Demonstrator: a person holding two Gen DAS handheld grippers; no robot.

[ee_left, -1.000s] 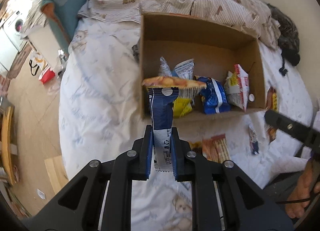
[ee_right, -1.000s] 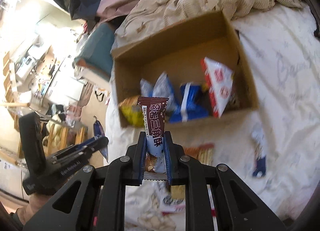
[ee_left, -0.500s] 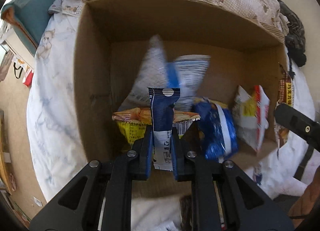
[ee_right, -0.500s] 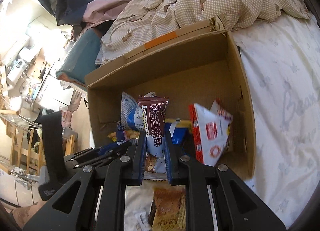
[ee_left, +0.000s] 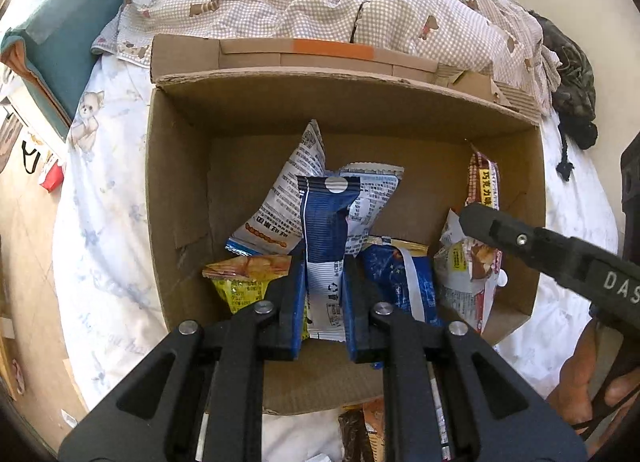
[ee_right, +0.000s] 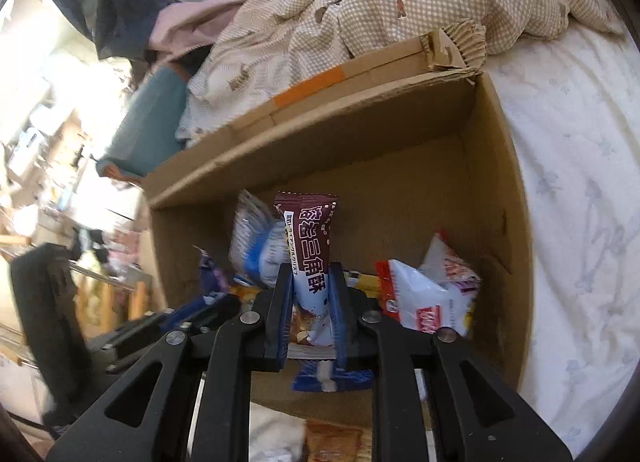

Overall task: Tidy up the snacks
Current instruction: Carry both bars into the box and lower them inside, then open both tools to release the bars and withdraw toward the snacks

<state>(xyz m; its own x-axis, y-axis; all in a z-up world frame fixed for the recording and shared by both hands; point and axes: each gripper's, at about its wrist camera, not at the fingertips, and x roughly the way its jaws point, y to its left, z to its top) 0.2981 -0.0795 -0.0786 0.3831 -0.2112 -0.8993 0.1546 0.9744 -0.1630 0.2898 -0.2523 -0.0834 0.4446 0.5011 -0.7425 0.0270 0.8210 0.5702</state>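
Observation:
An open cardboard box (ee_left: 176, 182) lies on the bed with several snack packets in it. My left gripper (ee_left: 324, 262) is shut on a blue-and-white packet (ee_left: 328, 214), held upright over the box's near side. My right gripper (ee_right: 311, 268) has a brown-topped packet (ee_right: 310, 230) upright between its pads. Its jaws are opening, but the pads still touch the packet. It hangs over the same box (ee_right: 496, 202). In the left wrist view the right gripper (ee_left: 540, 242) reaches in from the right. The left gripper (ee_right: 200, 310) shows low on the left in the right wrist view.
In the box lie a yellow packet (ee_left: 240, 278), a blue packet (ee_left: 400, 274), a red-and-white bag (ee_right: 428, 298) and a white printed bag (ee_left: 280, 198). A checked quilt (ee_left: 320, 2) is bunched behind. Loose snacks (ee_left: 360, 422) lie before the box. A hand (ee_left: 580, 394) shows at lower right.
Both grippers have carried their packets forward and a little down, from above the bed to over the box's near side. The box now fills both views.

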